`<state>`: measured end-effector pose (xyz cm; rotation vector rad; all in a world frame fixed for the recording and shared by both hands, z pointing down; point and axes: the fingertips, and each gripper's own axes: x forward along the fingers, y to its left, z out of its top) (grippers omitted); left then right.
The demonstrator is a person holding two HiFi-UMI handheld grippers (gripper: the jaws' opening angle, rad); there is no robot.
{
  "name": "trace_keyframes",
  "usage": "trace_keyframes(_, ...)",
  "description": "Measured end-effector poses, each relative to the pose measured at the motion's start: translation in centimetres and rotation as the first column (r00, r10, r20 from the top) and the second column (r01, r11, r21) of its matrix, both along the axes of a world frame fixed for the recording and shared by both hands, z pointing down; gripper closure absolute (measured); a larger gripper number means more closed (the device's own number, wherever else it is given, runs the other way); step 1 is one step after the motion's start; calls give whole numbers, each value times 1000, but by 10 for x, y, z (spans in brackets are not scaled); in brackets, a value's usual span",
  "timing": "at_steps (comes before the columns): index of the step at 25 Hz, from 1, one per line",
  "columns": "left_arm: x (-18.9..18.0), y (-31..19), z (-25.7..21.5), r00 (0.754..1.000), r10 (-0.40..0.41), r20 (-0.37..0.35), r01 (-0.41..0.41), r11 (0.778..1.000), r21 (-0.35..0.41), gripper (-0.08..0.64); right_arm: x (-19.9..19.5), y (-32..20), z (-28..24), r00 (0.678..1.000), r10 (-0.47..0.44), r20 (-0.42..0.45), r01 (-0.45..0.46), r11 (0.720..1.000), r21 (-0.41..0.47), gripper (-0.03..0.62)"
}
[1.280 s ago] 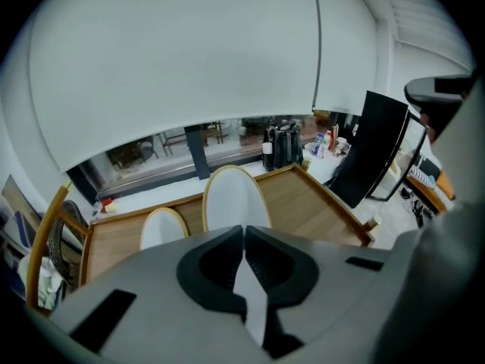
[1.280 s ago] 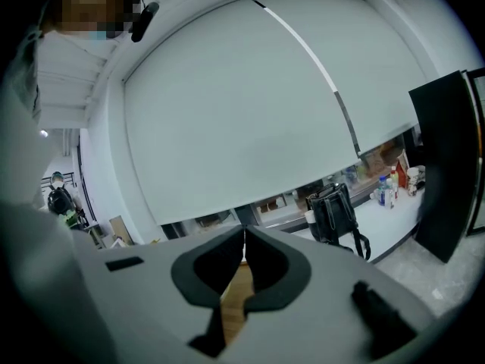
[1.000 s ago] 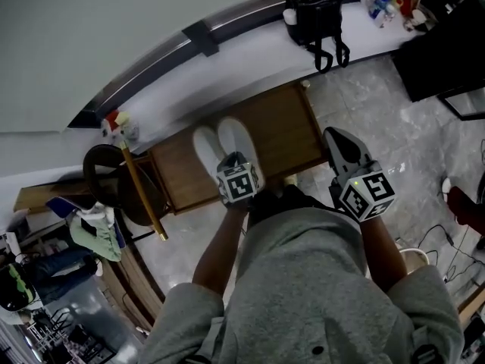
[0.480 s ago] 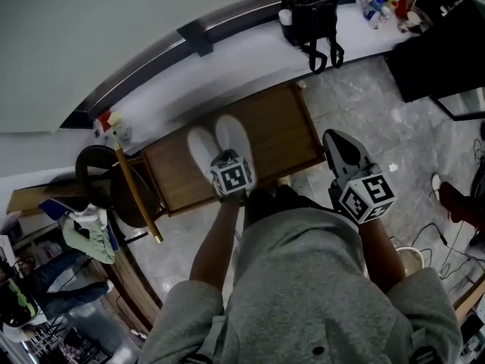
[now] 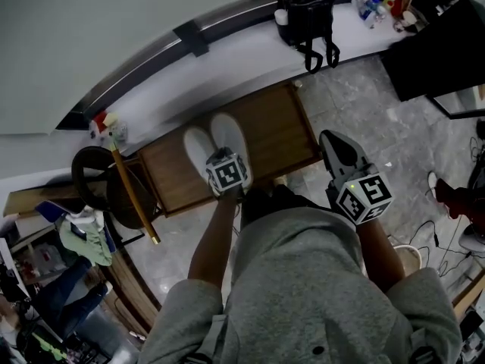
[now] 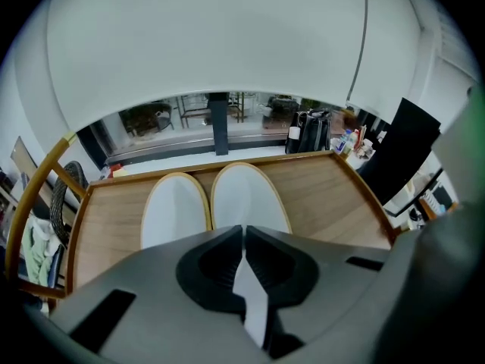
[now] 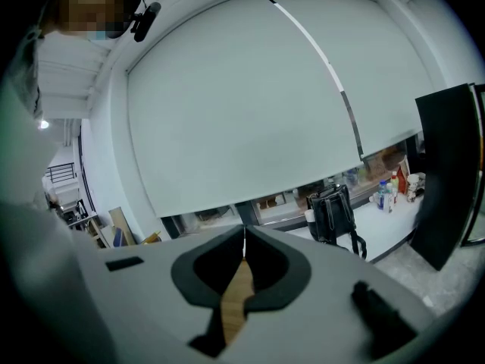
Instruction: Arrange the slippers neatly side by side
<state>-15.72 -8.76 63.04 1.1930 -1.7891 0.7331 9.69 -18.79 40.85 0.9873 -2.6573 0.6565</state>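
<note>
Two white slippers lie side by side, toes pointing away, on a low wooden table (image 5: 284, 127). In the head view the left slipper (image 5: 197, 146) and the right slipper (image 5: 229, 133) touch along their inner edges. My left gripper (image 5: 225, 158) hovers over their heels, jaws shut with nothing held. The left gripper view shows both slippers, left (image 6: 174, 211) and right (image 6: 246, 199), just beyond that gripper's (image 6: 243, 230) closed jaws. My right gripper (image 5: 333, 139) is shut and empty, off the table's right end above the floor. In its own view the right gripper (image 7: 244, 233) points at the wall.
A black bag (image 5: 307, 14) and several bottles (image 5: 379, 6) stand on the white ledge behind the table. A round dark chair with a wooden stick (image 5: 132, 192) is at the left. A black cabinet (image 5: 432, 44) stands at the right, above marble floor (image 5: 394, 127).
The head view has drifted slightly, so everything sits a little more to the left. Both grippers stay shut, and the slippers have not moved on the table.
</note>
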Motion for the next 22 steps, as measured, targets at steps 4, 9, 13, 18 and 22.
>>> trace_keyframes(4, 1, 0, -4, 1000, 16, 9, -16, 1000, 14, 534, -1, 0, -1, 1000, 3, -1, -3, 1000, 2, 566)
trace_keyframes(9, 8, -4, -20, 999, 45, -21, -43, 994, 104, 410, -6, -3, -8, 1000, -1, 17, 0, 1000, 21, 566)
trace_keyframes(13, 14, -4, -46, 999, 41, -17, -37, 981, 188, 361, 3, -6, -17, 1000, -1, 13, 0, 999, 50, 566)
trace_keyframes(18, 9, -1, -96, 999, 25, 29, -33, 951, 306, 356, 12, -11, -33, 999, 2, 33, -4, 997, 74, 566)
trace_keyframes(22, 15, 3, -174, 990, 60, 131, -117, 866, 485, 426, 9, -6, -46, 1000, -26, 15, 25, 995, 98, 566)
